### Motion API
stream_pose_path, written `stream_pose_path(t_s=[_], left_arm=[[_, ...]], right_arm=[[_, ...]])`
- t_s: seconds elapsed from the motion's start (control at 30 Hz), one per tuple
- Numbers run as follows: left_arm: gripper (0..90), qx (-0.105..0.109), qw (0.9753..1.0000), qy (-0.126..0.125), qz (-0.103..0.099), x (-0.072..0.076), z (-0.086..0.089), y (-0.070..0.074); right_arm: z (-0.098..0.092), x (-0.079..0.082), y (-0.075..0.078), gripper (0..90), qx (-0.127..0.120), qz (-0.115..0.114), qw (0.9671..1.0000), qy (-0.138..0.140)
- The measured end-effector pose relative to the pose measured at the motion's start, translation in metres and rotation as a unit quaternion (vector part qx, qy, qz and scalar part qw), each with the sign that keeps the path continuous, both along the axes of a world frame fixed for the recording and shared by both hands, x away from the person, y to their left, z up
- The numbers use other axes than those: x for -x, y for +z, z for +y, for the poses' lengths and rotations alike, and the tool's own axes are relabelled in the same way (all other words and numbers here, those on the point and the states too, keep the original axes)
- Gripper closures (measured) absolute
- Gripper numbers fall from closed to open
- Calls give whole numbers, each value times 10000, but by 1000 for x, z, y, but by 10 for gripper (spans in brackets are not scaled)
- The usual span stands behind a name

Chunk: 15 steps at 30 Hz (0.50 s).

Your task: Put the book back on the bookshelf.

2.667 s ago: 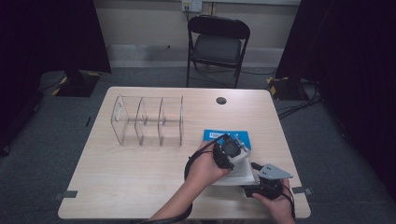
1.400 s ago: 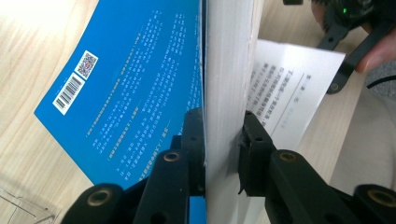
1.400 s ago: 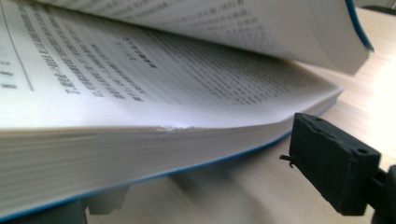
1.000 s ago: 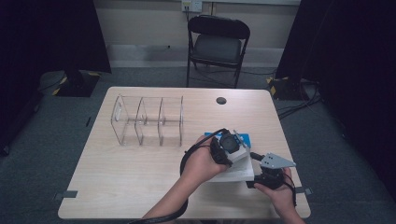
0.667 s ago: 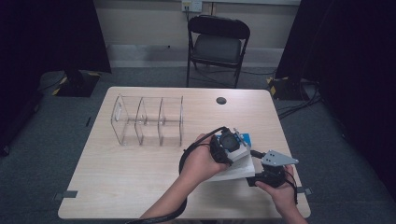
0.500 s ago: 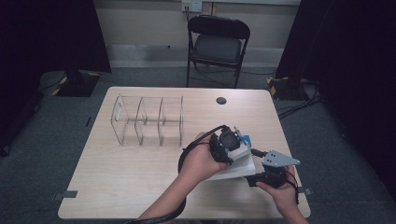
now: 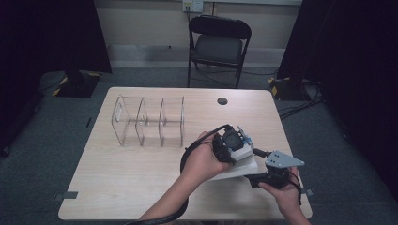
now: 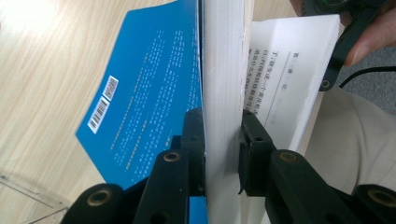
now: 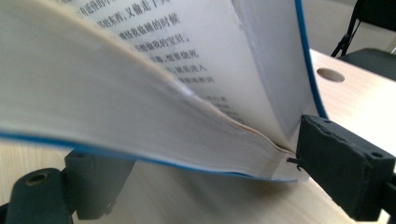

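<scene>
A thick book with a blue cover (image 8: 149, 93) lies open near the table's front right corner, its white pages (image 7: 237, 166) fanned apart. My left gripper (image 8: 222, 126) is shut on a thick block of pages plus the cover and holds that part upright; the high view places it (image 7: 234, 143) above the book. The printed page (image 8: 289, 70) falls away to the right. My right gripper (image 9: 212, 161) is shut on the book's lower half (image 9: 140, 93) at a corner, one jaw under the cover and one on the pages. From above it (image 7: 256, 178) sits at the book's near right edge.
A clear acrylic rack (image 7: 148, 121) with three compartments stands at the table's left middle. A black cable hole (image 7: 222, 101) is at the far middle, also showing as a round hole (image 9: 330, 74). A folding chair (image 7: 219, 44) stands behind the table.
The left gripper has raised its part of the book and tipped it more upright, spreading the pages wider. The right hand has shifted a little to the right with the lower half.
</scene>
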State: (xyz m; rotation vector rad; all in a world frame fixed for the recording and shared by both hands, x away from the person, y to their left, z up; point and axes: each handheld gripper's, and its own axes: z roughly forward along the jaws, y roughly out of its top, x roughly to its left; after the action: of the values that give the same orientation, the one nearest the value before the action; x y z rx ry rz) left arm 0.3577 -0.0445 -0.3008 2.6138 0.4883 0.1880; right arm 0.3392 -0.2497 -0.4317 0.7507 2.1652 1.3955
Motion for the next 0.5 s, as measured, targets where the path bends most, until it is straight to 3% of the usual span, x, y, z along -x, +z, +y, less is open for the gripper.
stream_pose_path(t_s=[0.17,0.5], left_arm=[[755,-30,10000,-31,47,-1,-2,7],[755,-12,10000,-60,34,0,-8,4]], right_arm=[[-1,1,9,108,59,-114,9999,107],[-6,-3,7,104,28,-2,9998,185]])
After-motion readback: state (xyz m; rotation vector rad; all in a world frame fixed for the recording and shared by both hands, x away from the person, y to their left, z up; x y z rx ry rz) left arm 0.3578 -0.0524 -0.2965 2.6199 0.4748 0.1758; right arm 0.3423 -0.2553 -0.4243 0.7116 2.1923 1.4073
